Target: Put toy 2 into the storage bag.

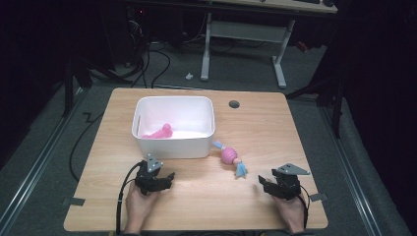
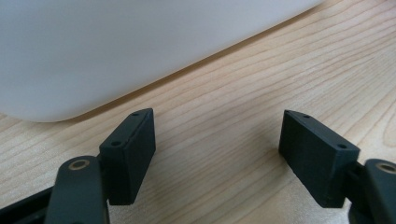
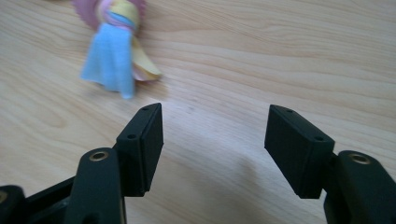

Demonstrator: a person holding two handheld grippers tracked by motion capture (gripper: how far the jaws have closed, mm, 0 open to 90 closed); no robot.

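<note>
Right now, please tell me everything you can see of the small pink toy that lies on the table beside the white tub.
The pink toy is a round pink ball on a cord, with a light blue end toward the white tub and a blue and yellow fabric tassel toward the person. It looks soft. It lies flat on the wooden table, apart from the tub, and nothing grips it.

Overhead view; tongs views near tabletop (image 1: 206, 196)

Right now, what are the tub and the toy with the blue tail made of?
The tub looks like white plastic: smooth, matte walls with rounded corners. The toy seems soft; its blue tail looks like cloth strips, limp and frayed. Its pink ball could be rubber or fabric; too small to tell.
</note>
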